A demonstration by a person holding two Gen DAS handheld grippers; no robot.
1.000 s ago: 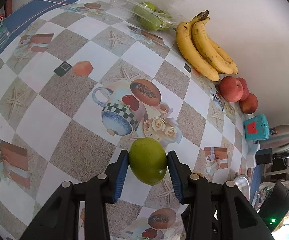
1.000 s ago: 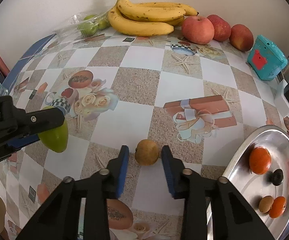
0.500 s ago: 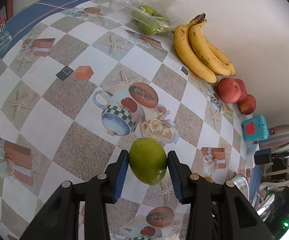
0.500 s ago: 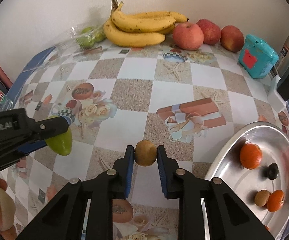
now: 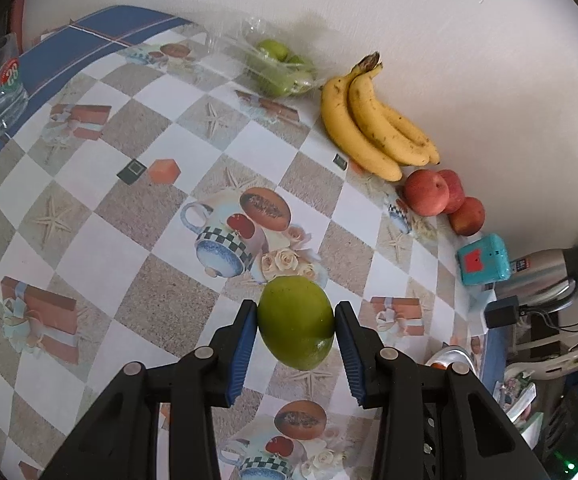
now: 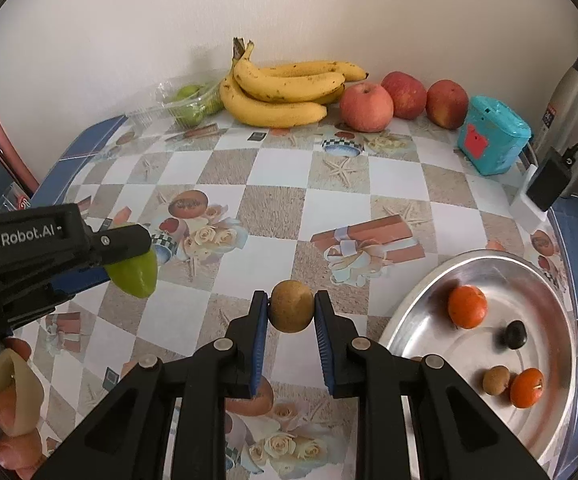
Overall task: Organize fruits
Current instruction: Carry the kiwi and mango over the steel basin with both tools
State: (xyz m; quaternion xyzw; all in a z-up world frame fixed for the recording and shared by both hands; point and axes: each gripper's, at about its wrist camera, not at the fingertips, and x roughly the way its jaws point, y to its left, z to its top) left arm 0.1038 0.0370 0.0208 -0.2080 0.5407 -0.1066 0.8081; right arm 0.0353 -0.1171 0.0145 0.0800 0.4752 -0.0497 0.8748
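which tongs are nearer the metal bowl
Right. The right tongs, shut on a brown fruit, hang just beside the bowl. The left tongs, holding a green fruit, are across the table.

A home kitchen or dining corner: patterned oilcloth table [image 6: 281, 208]; bananas [image 6: 285, 92]; steel kettle [image 6: 573, 96]; drinking glass [image 5: 1, 92]

Smooth green mango [image 5: 295, 322] clamped between two blue pads, tilted, lifted clear of the patterned tablecloth. Small round brown fruit [image 6: 291, 306] pinched likewise above the cloth, just left of a metal tray [image 6: 561, 364] holding two oranges [image 6: 467, 306], one brown fruit, one dark fruit.
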